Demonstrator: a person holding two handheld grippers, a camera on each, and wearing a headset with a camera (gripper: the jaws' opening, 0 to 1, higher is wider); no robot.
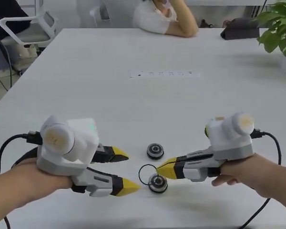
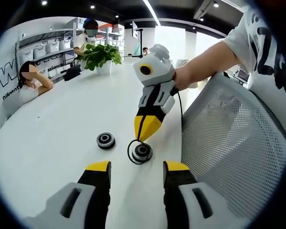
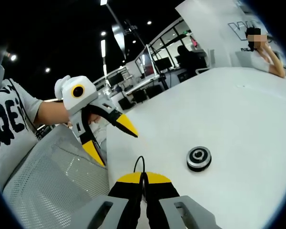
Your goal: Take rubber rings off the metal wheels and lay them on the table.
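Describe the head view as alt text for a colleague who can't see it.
The right gripper, fingers shut, pinches a thin black rubber ring looping at the nearer metal wheel on a white table. The left gripper is open just left of it, and a second wheel sits a little farther away.

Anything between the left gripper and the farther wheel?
Nothing visible. Bare table separates the open left gripper from the farther wheel; the right gripper, shut on a rubber ring, and the nearer wheel sit aside.
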